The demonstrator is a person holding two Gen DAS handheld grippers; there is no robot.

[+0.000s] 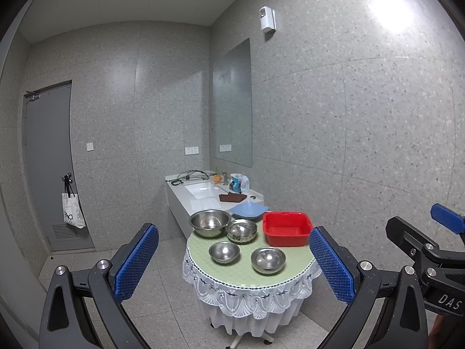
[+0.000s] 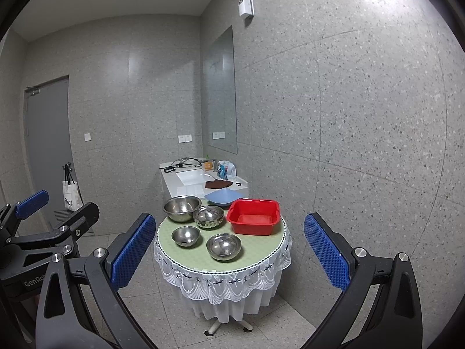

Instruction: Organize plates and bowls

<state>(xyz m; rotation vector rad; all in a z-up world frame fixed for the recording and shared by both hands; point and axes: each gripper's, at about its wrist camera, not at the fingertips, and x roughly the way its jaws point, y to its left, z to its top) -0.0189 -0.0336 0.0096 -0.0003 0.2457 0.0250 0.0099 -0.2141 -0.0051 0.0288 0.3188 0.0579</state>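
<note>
While both claws hang well back from the table [image 1: 290, 264], nothing has been touched: the left claw [image 1: 234, 264] and the right claw [image 2: 229, 254] are each spread wide and hold nothing. That distance looks like a starting stance, chosen, I judge, to take in the whole layout before any reach.

Four steel bowls sit apart on the round green top. The big bowl [image 1: 209, 222] stands at the far left edge, the patterned bowl [image 1: 241, 230] just beside it toward the middle, and two small ones nearer: the left small bowl [image 1: 224, 252] and the right small bowl [image 1: 268, 259] by the front edge. A red tub [image 1: 286, 228] fills the far right edge, probably the place meant for the stacked bowls. Behind it a blue dish [image 1: 248, 210] lies at the far edge; whether it rests on the table or on the sink counter [image 1: 180, 192] beyond is hard to tell.

Only the left view shows the right claw from the side, at its right border; the right view alone shows the table's foot [image 2: 216, 327].
</note>
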